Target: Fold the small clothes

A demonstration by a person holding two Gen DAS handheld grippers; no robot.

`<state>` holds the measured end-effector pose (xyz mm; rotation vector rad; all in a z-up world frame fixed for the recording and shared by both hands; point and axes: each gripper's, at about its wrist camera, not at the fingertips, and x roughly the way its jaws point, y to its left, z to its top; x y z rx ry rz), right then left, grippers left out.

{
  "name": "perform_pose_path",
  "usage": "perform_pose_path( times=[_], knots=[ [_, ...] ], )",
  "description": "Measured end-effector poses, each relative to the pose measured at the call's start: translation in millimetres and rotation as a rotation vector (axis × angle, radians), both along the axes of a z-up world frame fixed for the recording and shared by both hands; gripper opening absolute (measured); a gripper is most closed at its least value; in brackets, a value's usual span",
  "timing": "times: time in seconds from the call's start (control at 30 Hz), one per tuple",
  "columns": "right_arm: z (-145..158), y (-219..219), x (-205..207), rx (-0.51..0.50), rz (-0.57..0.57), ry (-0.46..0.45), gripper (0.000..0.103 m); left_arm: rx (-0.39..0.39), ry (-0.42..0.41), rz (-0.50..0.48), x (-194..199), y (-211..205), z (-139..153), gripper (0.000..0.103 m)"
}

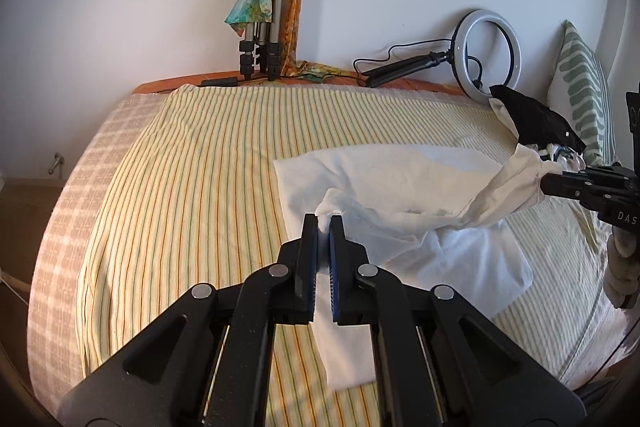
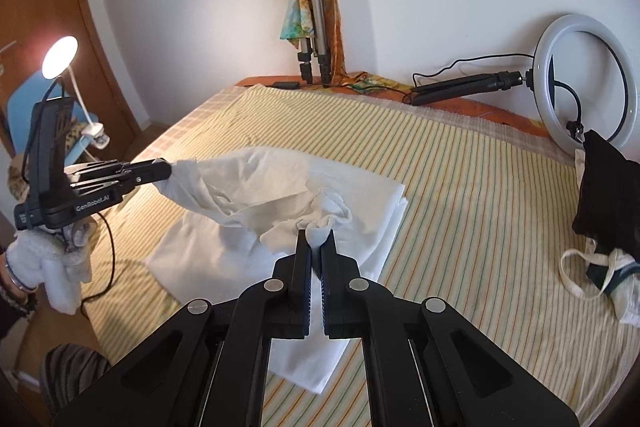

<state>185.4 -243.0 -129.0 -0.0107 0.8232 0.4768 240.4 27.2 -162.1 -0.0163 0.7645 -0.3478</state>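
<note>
A white garment (image 1: 400, 195) lies partly spread on the striped bedsheet (image 1: 200, 167), with one edge lifted between both grippers. My left gripper (image 1: 324, 221) is shut on a bunched white corner of it, held above the bed. My right gripper (image 2: 319, 235) is shut on another bunched corner. In the left wrist view the right gripper (image 1: 546, 181) pinches the raised edge at the right. In the right wrist view the left gripper (image 2: 170, 171) pinches it at the left, the garment (image 2: 260, 187) sagging between them.
A pile of black and cream clothes (image 2: 604, 195) lies at the bed's right side by a ring light (image 2: 584, 79). A tripod with scarves (image 1: 264, 7) leans on the wall. A green patterned pillow (image 1: 584, 87) stands far right. A lit lamp (image 2: 60, 53) is left.
</note>
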Motion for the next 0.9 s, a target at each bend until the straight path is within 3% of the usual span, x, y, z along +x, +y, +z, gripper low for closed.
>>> perform_pose_path(
  times=[0.23, 0.63, 0.7, 0.83, 0.9],
  knots=[
    [-15.3, -8.3, -29.2, -0.022, 0.007, -0.017, 0.003, 0.020, -0.005, -0.020, -27.9, 3.1, -14.1, 0.003],
    [-39.3, -6.7, -70.2, -0.140, 0.051, -0.037, 0.003, 0.157, -0.020, -0.129, -81.0, -5.1, -36.0, 0.003],
    [-41.5, -8.9, -76.9, -0.155, 0.068, -0.029, 0.010, 0.163, -0.020, -0.133, -90.3, 0.8, -34.0, 0.003],
    [-40.2, -22.6, -88.0, -0.124, 0.055, -0.006, 0.015, 0.087, 0.002, -0.099, -102.9, 24.7, -25.5, 0.003],
    [-37.9, -32.5, -88.5, -0.075, 0.018, 0.021, 0.017, -0.004, 0.050, -0.065, -100.2, 40.1, -23.1, 0.004]
  ],
)
